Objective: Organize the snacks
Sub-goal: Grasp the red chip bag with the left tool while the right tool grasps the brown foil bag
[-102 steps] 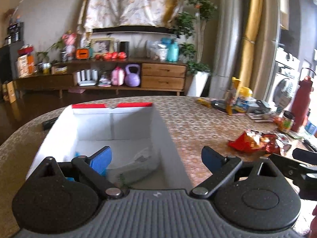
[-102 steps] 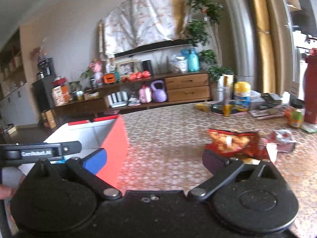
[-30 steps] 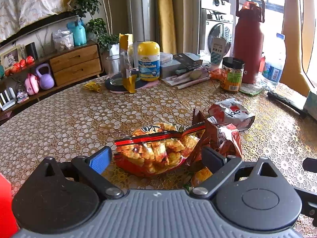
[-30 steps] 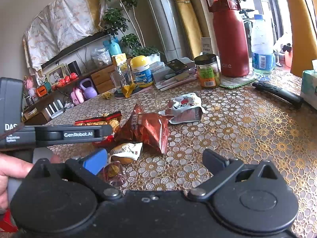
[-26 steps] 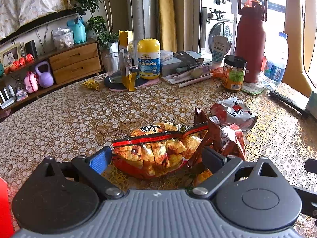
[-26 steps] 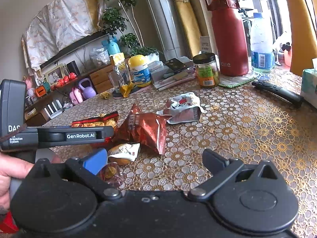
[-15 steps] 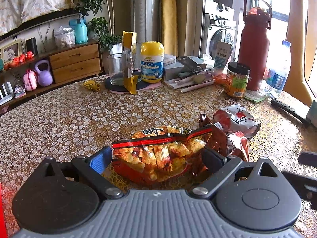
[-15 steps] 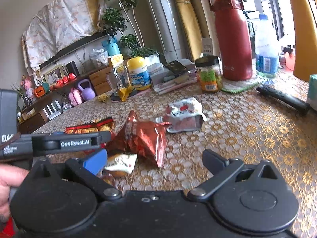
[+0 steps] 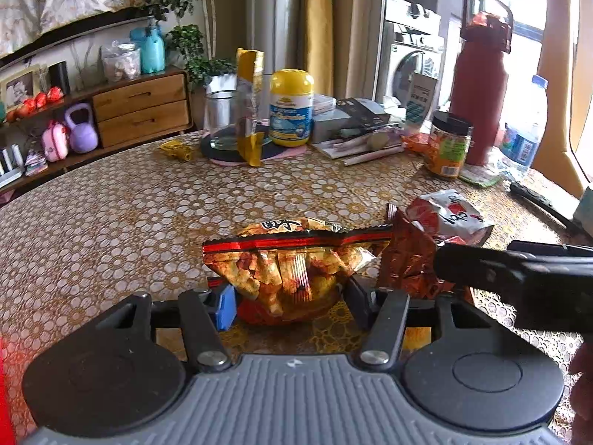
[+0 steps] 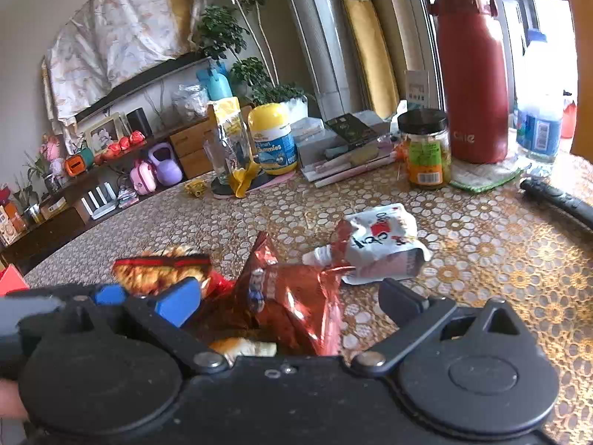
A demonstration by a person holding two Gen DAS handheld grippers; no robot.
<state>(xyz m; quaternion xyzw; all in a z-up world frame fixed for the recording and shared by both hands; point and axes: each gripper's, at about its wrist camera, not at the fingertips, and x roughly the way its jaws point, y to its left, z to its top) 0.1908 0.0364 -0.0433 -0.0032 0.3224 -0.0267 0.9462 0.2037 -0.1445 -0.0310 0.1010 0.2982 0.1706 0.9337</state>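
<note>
Contact with the chip bag [image 9: 292,263] has been made within the last half second: the left claw [image 9: 289,302], wide open before, has been narrowed until its fingers are pressed against the bag's lower sides, so a grasp appears begun. The right claw [image 10: 289,304] is held open around the crinkled red foil packet [image 10: 292,296], nothing gripped. Both snacks lie on the table [image 9: 111,215], the packet touching the bag's right side, a white pouch [image 10: 378,244] just beyond. Room is tight right of the bag, where the right claw's body crowds in; left of it, bare tablecloth is left free.
</note>
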